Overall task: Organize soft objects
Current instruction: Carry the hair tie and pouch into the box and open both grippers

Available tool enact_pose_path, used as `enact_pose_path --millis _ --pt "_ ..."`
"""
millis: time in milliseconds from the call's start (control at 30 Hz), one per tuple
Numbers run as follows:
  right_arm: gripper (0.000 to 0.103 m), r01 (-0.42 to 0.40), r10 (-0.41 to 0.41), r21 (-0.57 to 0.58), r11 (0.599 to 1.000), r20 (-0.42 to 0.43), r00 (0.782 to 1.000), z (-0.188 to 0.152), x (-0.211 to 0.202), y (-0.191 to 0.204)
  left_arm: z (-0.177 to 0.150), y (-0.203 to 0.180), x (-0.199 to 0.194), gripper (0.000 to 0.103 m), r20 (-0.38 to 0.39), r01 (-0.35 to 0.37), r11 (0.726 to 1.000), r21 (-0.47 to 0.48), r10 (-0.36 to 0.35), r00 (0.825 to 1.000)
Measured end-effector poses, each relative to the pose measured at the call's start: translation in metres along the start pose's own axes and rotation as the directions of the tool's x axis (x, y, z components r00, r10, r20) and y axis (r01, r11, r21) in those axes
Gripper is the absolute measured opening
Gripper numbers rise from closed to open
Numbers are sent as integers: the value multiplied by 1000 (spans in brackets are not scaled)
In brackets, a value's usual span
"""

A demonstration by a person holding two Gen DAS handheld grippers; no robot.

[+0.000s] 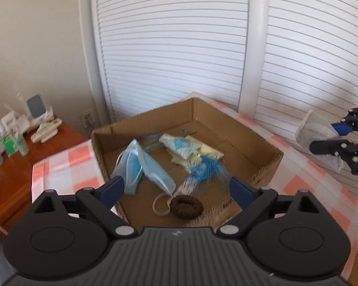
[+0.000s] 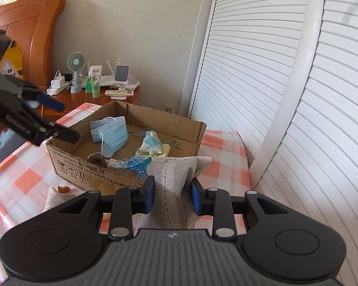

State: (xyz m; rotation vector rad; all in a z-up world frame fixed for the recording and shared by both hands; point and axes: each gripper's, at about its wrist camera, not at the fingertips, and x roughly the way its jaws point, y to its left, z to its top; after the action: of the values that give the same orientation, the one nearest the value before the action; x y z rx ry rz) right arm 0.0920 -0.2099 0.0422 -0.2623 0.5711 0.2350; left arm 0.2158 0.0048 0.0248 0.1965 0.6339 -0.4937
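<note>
Checkered cloth (image 2: 23, 178) carries the box (image 2: 102, 178), frame centre (masks (image 2: 112, 133) and a sachet (image 2: 151, 145) inside). Left gripper (image 1: 176, 187) stands apart, empty; right gripper (image 2: 171, 195) clamps a lace pouch (image 2: 173, 183) at lower centre.

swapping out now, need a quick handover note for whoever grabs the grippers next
Left gripper: open, empty, above the near edge of the cardboard box.
Right gripper: shut on a grey lace-trimmed pouch, held up beside the box.
In the box: blue face masks, brown hair scrunchie, blue-and-white sachet with a tassel, pale yellow cloth.
Done: those items are boxed.
Left: put the pouch in the box, then the other grey pouch lying on the checked cloth in front of the box.
</note>
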Motion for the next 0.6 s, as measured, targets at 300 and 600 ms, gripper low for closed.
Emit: enact_pose_path --millis 300,600 --pt "35 -52 52 -5 999 -6 999 25 20 9 -49 -9 -52 102 9 -92 979 -184 95 995" --pt "36 -83 83 -12 996 -16 996 66 56 16 -83 -41 -79 102 47 -317 934 -164 328 943"
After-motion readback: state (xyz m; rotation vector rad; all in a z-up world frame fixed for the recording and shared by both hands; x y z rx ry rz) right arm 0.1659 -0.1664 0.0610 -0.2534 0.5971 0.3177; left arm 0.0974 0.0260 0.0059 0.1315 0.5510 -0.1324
